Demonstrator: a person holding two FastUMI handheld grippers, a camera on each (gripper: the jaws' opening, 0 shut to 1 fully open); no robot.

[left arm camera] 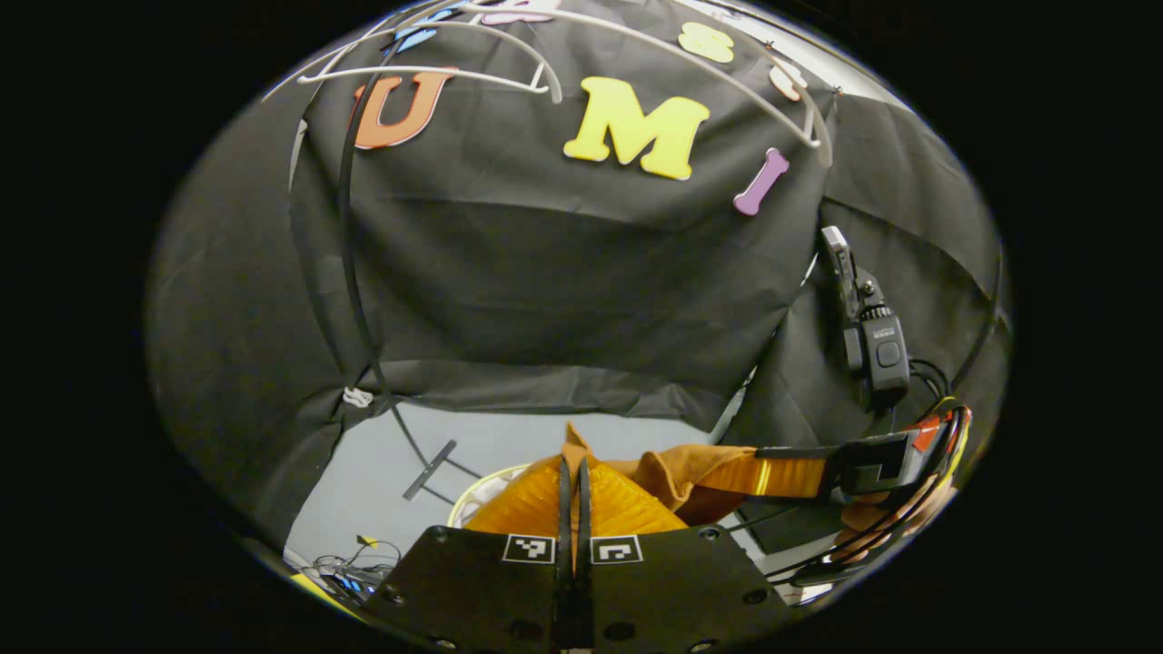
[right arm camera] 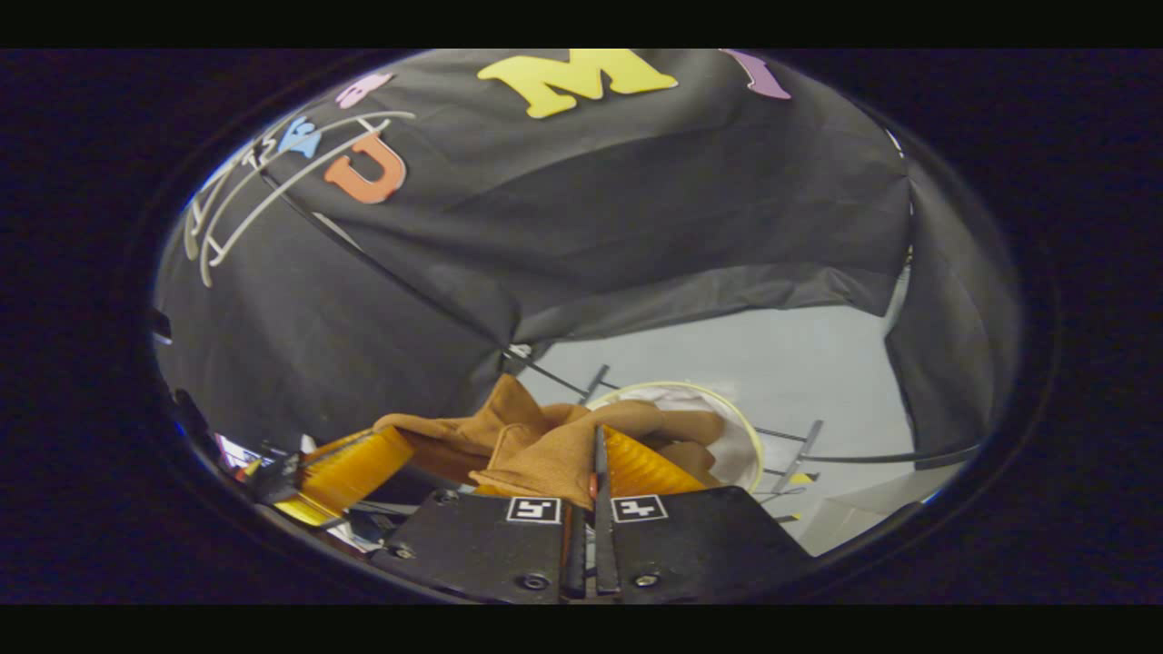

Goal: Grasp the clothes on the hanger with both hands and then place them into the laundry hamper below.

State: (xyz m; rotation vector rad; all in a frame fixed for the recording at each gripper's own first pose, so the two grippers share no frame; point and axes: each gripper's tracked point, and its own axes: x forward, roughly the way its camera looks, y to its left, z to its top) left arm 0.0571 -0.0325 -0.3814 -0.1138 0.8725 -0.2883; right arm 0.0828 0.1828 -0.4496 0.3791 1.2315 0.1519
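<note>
- Black plates with square markers sit lowest in the left gripper view, and from them the left claw [left arm camera: 572,495] reaches forward, its two orange ribbed fingers [left arm camera: 531,504] drawn almost together with only a thin dark slit between them.
- Just above the laundry hamper [left arm camera: 482,490], a fold of the brown garment [left arm camera: 677,477] rises from between those fingertips, so the left claw is pinching the cloth.
- Right of the hamper in the same view, the right claw's orange finger [left arm camera: 786,475] lies level against the garment's far end, with a hand [left arm camera: 877,527] behind it.
- Seen from the right gripper view, the right claw [right arm camera: 595,454] is likewise nearly closed; the brown garment [right arm camera: 536,445] drapes over its left finger and runs into the narrow gap, so it has hold of the cloth.
- Beyond that claw, the garment hangs bunched over the hamper's pale rim [right arm camera: 750,436], part of it inside the rim.
- Left of the hamper, the left claw's orange finger [right arm camera: 350,472] touches the garment's other end.
- High above the hamper, the white hanger [left arm camera: 636,45] curves bare against the black booth wall [left arm camera: 563,282].
- Under the hamper lies a grey floor [right arm camera: 800,363], crossed by a black rack base [right arm camera: 800,454].
</note>
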